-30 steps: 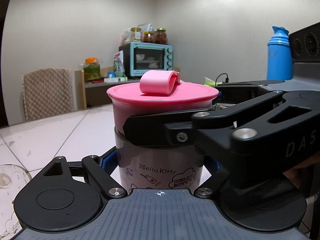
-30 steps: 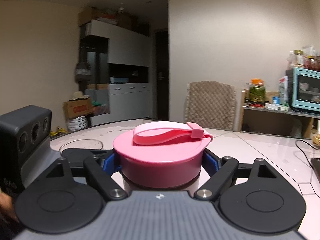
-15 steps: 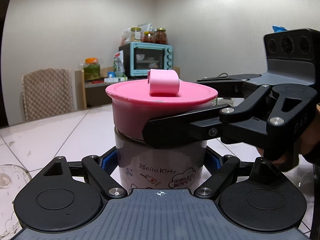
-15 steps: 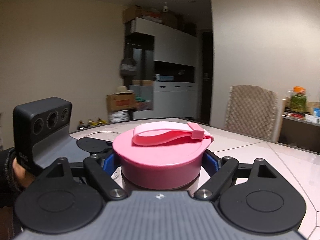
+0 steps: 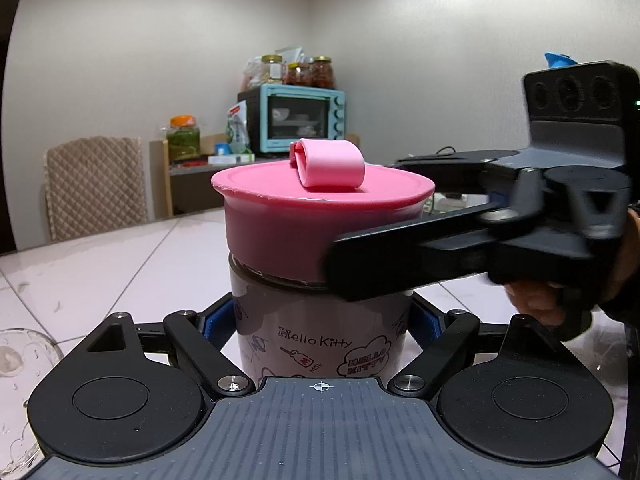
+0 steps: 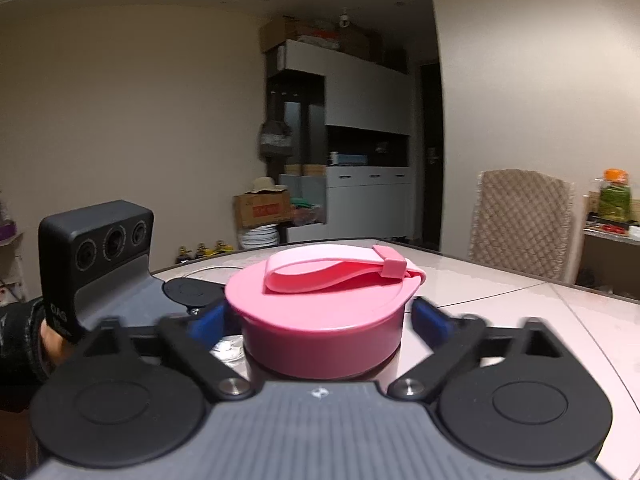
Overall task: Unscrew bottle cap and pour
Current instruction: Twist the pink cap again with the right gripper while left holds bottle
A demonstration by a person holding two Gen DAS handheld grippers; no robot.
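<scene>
Two grippers on a Hello Kitty bottle (image 5: pixel 320 332) upright on the table (image 5: pixel 120 264).

Left wrist view: left gripper (image 5: pixel 320 320) clamps the bottle's body. Right wrist view: right gripper (image 6: pixel 322 320), jaws parted, stands just off the pink cap (image 6: pixel 320 320).

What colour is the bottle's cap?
Pink, with a lighter pink strap on top; the cap shows best in the right wrist view.

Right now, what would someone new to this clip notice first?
The pink cap with its folded strap fills the centre of both views, sitting on the Hello Kitty bottle. The left tongs clamp the bottle body low down, while the right tongs sit spread around the cap, their blue pads apart from it. A teal toaster oven stands against the wall behind.
</scene>
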